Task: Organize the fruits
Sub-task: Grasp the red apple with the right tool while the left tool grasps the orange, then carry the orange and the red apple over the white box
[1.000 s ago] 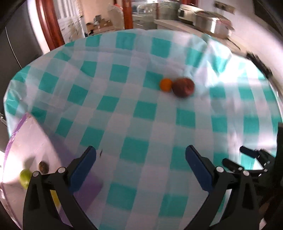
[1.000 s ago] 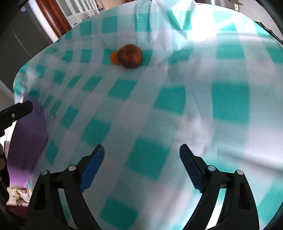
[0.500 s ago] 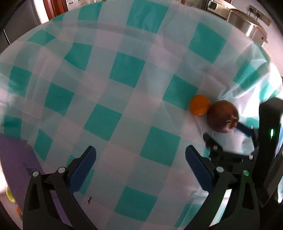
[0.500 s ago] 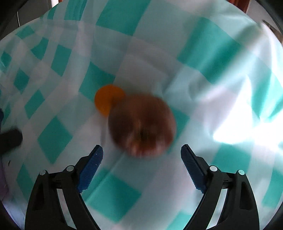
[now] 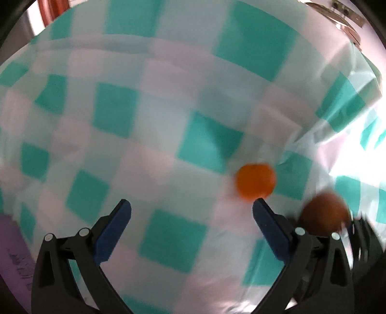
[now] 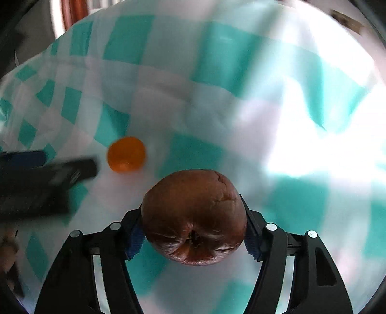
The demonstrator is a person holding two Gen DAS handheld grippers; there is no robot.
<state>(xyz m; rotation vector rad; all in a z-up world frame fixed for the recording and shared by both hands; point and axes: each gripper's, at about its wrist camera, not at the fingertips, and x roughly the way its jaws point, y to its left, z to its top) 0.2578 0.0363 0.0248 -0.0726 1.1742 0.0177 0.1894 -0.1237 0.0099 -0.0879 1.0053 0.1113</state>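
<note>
A dark brown wrinkled round fruit [image 6: 194,217] sits between the blue pads of my right gripper [image 6: 193,229], which is shut on it. It also shows in the left wrist view [image 5: 323,213], blurred. A small orange fruit [image 6: 126,154] lies on the teal-and-white checked cloth [image 6: 217,96] to the left of it. In the left wrist view the orange fruit [image 5: 255,181] lies just beyond my right fingertip [image 5: 261,207]. My left gripper [image 5: 191,210] is open and empty, and shows as a dark blur [image 6: 43,178] in the right wrist view.
A purple surface [image 5: 10,246] shows at the lower left of the left wrist view. The cloth has a raised fold [image 5: 313,135] at the right. Metal kitchenware [image 5: 337,17] stands beyond the table's far edge.
My right gripper has closed on the brown fruit. My left gripper has moved closer to the orange fruit, which now lies near its right fingertip.
</note>
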